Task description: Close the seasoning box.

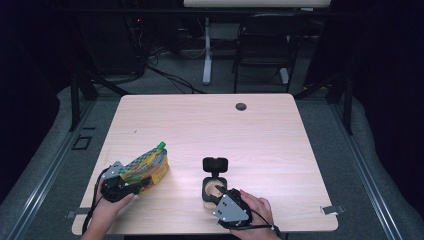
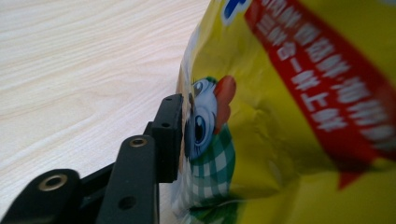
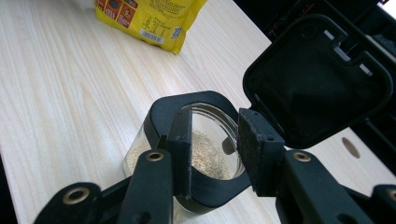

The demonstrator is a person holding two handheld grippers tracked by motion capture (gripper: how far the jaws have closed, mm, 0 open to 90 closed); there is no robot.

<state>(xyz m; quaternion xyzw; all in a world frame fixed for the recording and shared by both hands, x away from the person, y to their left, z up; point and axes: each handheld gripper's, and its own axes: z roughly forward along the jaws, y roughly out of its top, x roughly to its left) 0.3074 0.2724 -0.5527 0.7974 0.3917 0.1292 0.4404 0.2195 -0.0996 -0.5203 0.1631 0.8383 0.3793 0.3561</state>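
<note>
Yellow printed spouted pouch (image 1: 147,167) against fingers of left gripper (image 1: 141,183), grip unclear, seemingly for pouring; fingers of right gripper (image 3: 215,140) half-open, empty, astride open black-lidded clear jar (image 3: 161,109).

**Print on the yellow pouch**

The yellow pouch (image 2: 299,116) carries the only writing in sight. In the left gripper view a red banner runs slantwise across its front with white Korean characters, too blurred and too steeply angled to read letter by letter. Above the banner sits a scrap of blue lettering, cut off at the picture's edge. Beside the banner is a cartoon face with big eyes over a green-and-white checked patch. In the right gripper view the pouch (image 3: 149,18) shows small red and orange badges and a white panel of fine print, too small to make out. In the high view the pouch (image 1: 147,167) is too small to read.
</note>
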